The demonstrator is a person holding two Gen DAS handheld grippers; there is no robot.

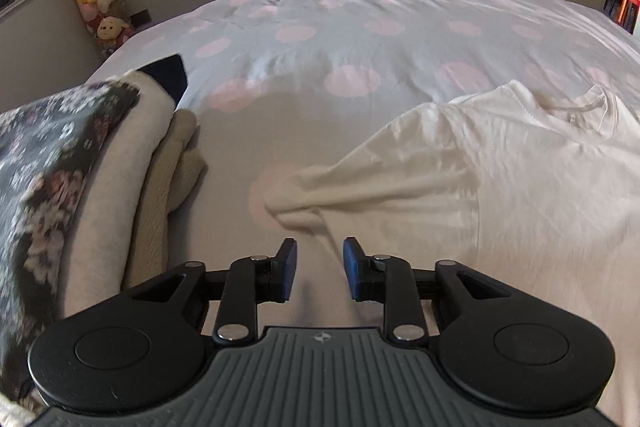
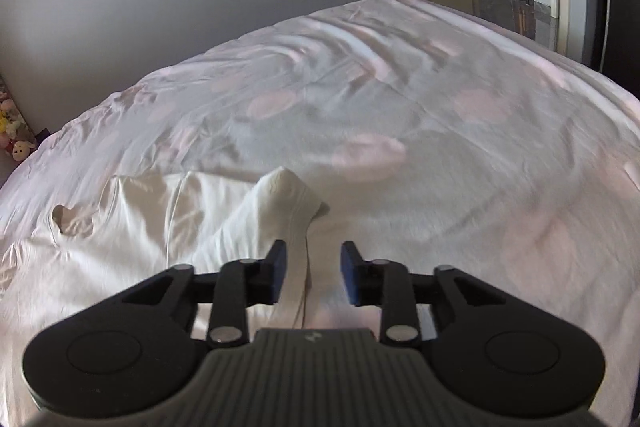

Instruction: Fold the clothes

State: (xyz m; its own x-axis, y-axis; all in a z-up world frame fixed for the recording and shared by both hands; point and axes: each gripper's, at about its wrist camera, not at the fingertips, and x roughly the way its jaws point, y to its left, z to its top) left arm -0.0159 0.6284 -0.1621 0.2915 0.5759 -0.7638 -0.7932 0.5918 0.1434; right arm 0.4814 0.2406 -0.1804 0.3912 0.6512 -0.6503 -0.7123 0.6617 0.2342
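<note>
One white shirt lies on the bed at 3 o'clock of one clothes stack; left gripper and right gripper both gape wide, holding nothing.

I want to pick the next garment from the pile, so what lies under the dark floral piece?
Under the floral garment sit a folded grey piece and a beige one, with a navy corner showing behind. Anything lower in the pile is covered.

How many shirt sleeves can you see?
2. One sleeve lies just ahead of the left gripper; the other sleeve runs between the fingers of the open right gripper. Both belong to the white shirt.
</note>
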